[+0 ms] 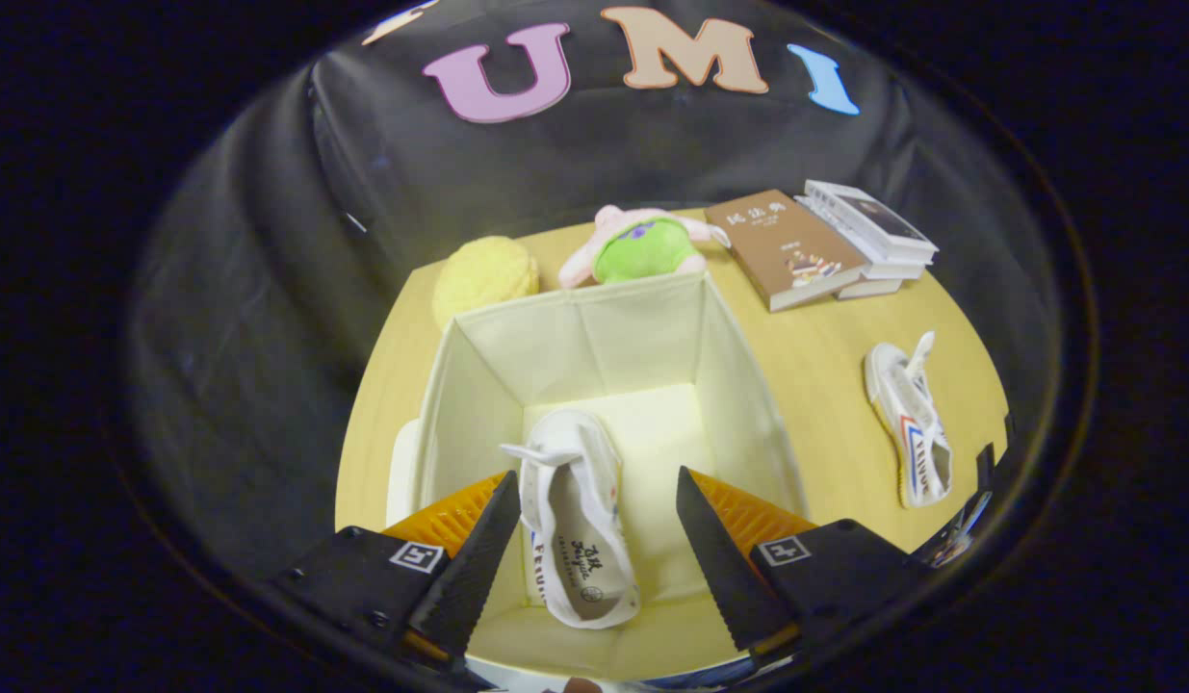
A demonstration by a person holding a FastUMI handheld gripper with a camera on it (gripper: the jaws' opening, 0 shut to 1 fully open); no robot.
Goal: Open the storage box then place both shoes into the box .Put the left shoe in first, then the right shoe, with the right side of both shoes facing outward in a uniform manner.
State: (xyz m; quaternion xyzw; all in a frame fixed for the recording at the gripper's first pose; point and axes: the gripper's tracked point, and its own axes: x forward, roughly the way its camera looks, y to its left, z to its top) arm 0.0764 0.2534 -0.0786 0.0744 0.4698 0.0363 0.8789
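Note:
An open cream fabric storage box (738, 385) stands on the wooden table right below me. One white canvas shoe (580, 520) lies inside it on the floor of the box, along its left side, opening facing up. My gripper (596, 505) hangs open above the box; the shoe shows between the fingers, close to the left one, and neither finger presses on it. The second white shoe (910, 423), with red and blue stripes, lies on the table to the right of the box.
Behind the box sit a yellow plush ball (485, 276) and a pink-and-green plush toy (642, 247). A brown book (785, 248) and a stack of white books (871, 234) lie at the back right. What looks like a white lid (400, 472) rests against the box's left side.

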